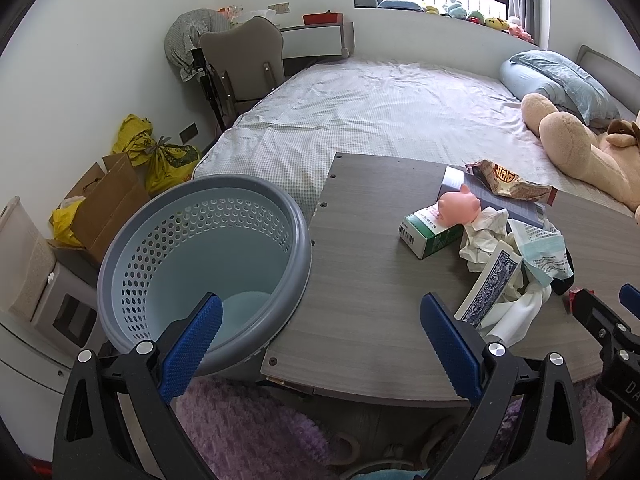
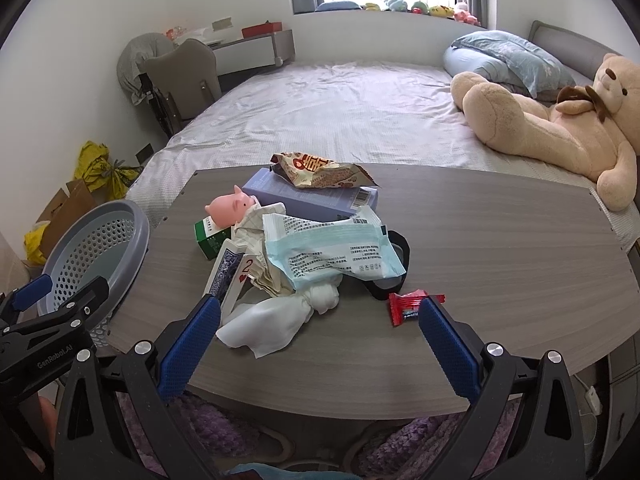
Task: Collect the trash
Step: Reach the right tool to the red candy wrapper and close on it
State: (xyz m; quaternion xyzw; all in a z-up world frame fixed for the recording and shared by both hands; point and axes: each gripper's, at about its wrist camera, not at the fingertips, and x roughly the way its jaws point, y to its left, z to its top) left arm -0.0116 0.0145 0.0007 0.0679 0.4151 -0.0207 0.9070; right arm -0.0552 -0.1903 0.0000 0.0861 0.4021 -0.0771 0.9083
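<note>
A pile of trash lies on the grey wood table (image 2: 500, 240): a white tissue wad (image 2: 276, 320), a mask wrapper (image 2: 332, 248), a snack bag (image 2: 320, 170), a red candy wrapper (image 2: 408, 306) and crumpled paper (image 1: 484, 240). A pink pig toy (image 2: 232, 208), a green box (image 1: 430, 236), a purple box (image 2: 312, 200) and playing cards (image 2: 232, 272) lie among them. The grey-blue perforated basket (image 1: 204, 264) stands at the table's left edge. My left gripper (image 1: 320, 344) hangs open between basket and pile. My right gripper (image 2: 320, 340) is open just before the tissue wad.
Behind the table is a bed (image 2: 320, 108) with a large teddy bear (image 2: 560, 120) and blue pillows (image 2: 508, 56). A chair (image 1: 244, 68), yellow bags (image 1: 160, 156) and a cardboard box (image 1: 108, 204) stand at the left wall. A purple rug (image 1: 248, 428) lies underfoot.
</note>
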